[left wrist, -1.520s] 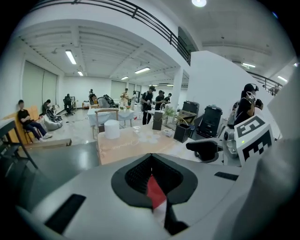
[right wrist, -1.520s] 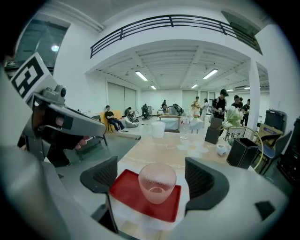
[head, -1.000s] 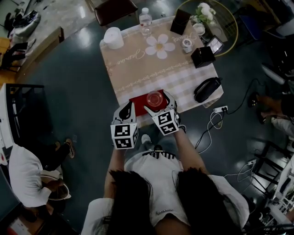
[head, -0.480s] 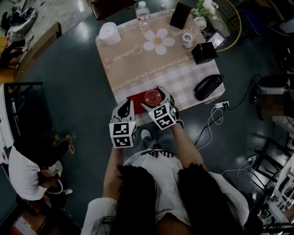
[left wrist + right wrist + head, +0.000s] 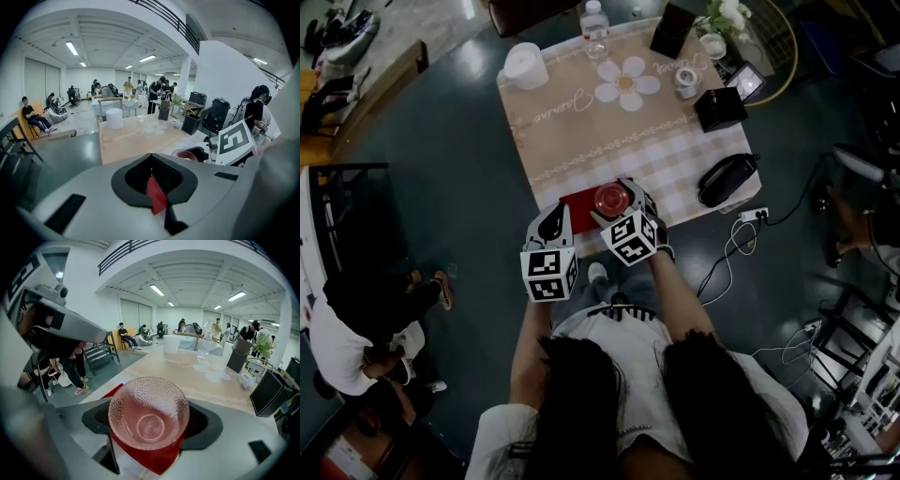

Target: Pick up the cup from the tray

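Head view leaves my left gripper hard to read beside the red tray at the table's near edge. Left gripper view shows its jaws closed on nothing, with a red sliver in their gap. Right gripper view shows what is too small from above: my right gripper clasps the dimpled cup over the tray. I cannot tell whether they touch.
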`<state>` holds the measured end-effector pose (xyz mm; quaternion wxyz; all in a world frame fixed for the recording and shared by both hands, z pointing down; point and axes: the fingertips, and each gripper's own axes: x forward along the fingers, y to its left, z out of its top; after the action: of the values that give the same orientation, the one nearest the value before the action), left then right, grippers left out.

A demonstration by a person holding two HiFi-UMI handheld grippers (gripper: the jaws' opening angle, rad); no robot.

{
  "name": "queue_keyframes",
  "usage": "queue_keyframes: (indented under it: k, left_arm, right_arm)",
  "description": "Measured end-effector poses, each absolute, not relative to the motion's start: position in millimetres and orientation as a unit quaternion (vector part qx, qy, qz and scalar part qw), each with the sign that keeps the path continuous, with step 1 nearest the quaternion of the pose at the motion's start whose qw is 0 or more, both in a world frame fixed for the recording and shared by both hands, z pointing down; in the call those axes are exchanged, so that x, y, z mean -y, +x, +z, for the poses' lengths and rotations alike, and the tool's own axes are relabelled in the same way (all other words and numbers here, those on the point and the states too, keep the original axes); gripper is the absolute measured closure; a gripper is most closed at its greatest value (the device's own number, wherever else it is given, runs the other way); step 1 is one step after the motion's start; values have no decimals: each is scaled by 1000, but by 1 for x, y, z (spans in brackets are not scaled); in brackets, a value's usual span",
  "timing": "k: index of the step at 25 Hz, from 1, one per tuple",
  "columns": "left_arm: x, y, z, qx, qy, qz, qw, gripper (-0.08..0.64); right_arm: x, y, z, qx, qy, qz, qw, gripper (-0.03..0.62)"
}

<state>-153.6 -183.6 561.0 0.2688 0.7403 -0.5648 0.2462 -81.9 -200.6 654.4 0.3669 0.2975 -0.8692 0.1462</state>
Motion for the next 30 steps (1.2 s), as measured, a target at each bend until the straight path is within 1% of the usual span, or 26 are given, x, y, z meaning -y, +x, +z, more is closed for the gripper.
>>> queue_keyframes:
  k: [7,12,21,30]
  left_arm:
    - [190,-154,551,567,745,241,257,552]
    - [198,-150,548,575,742,222,265,553]
    - [211,-136,546,572,746,207,270,553]
    - [223,-118,551,563,750,217,269,553]
  right_arm:
    - [212,-76,636,869,309,155,354,187]
    - [232,-58,623,865,333,159,340,186]
    - [254,-19,619,848,366,157,350,187]
    - [274,21,626,832,396,168,351,186]
